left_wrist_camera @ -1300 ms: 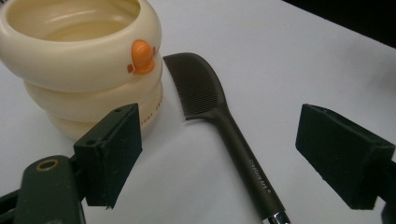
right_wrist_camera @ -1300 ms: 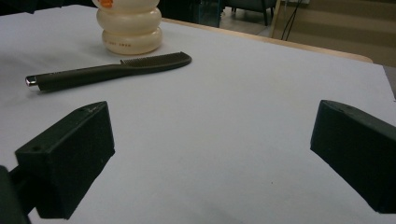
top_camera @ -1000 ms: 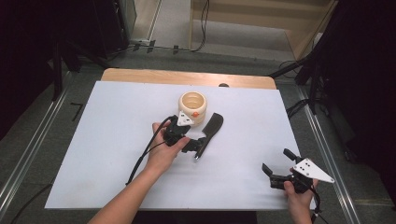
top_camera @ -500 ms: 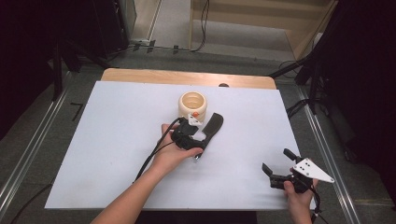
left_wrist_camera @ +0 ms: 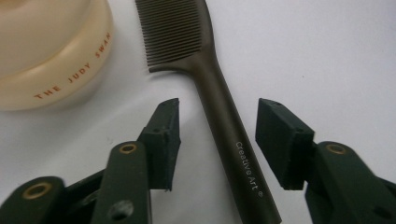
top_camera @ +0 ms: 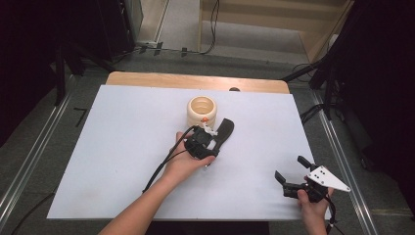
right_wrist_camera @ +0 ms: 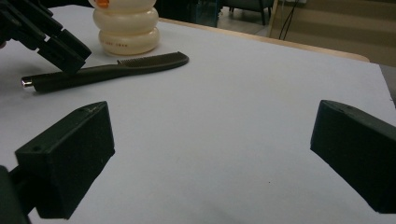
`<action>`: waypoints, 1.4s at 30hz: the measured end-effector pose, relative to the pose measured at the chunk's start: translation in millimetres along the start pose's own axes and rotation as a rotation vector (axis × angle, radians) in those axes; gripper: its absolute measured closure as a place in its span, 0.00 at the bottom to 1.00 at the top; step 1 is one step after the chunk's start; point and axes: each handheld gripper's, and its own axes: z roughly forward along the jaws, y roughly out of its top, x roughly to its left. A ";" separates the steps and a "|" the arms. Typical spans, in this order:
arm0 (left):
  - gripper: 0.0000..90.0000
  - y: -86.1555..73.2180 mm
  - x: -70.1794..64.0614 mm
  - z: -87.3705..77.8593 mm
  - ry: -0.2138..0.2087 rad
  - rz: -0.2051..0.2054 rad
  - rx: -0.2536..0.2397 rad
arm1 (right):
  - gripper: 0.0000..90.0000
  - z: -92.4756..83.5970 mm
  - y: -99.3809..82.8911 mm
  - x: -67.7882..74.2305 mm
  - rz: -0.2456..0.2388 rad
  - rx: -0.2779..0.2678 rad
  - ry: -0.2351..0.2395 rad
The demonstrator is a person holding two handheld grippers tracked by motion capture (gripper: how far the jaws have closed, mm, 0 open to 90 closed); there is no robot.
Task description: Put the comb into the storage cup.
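A dark brown comb [top_camera: 223, 130] lies on the white table beside a cream ribbed pot [top_camera: 201, 110]. My left gripper [top_camera: 210, 142] hovers low over the comb's handle [left_wrist_camera: 224, 121]. Its jaws have just been closing and now straddle the handle, with a gap left on each side, so the pads [left_wrist_camera: 163, 135] do not touch it. The pot [left_wrist_camera: 51, 60] stands just left of the comb's teeth in the left gripper view. Near the table's front right, my right gripper [top_camera: 290, 168] stands open with nothing in it; the right gripper view has the comb [right_wrist_camera: 112, 70] and pot [right_wrist_camera: 126, 28] far off.
The white table sheet [top_camera: 122, 142] ends at a wooden strip [top_camera: 195, 81] at the back. Metal rails run along both sides. The left gripper's cable [top_camera: 161, 166] trails toward the front edge.
The left hand has shifted right and sunk toward the comb's handle, and its jaws have narrowed around it. The right gripper has stayed where it was.
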 end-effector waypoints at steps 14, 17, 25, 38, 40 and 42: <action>0.64 -0.6 -3.2 8.3 0.010 -0.014 0.024 | 0.00 0.2 0.0 -0.4 -0.001 0.001 0.000; 0.65 -0.7 -4.2 9.6 0.020 -0.013 0.034 | 0.00 0.2 0.0 -0.4 0.001 0.000 0.000; 0.73 -1.8 -10.4 13.8 0.080 -0.003 0.037 | 0.00 0.3 0.0 -0.5 0.002 -0.001 -0.001; 0.81 -7.4 -8.1 12.1 0.077 -0.020 -0.006 | 0.00 0.6 0.1 -0.2 0.001 0.001 0.000; 0.81 -9.4 -8.3 11.0 0.078 -0.009 -0.018 | 0.00 0.6 0.1 -0.5 0.003 0.000 -0.002; 0.81 -11.2 -8.0 8.2 0.076 -0.007 -0.037 | 0.00 0.6 0.1 -0.7 0.004 -0.001 -0.002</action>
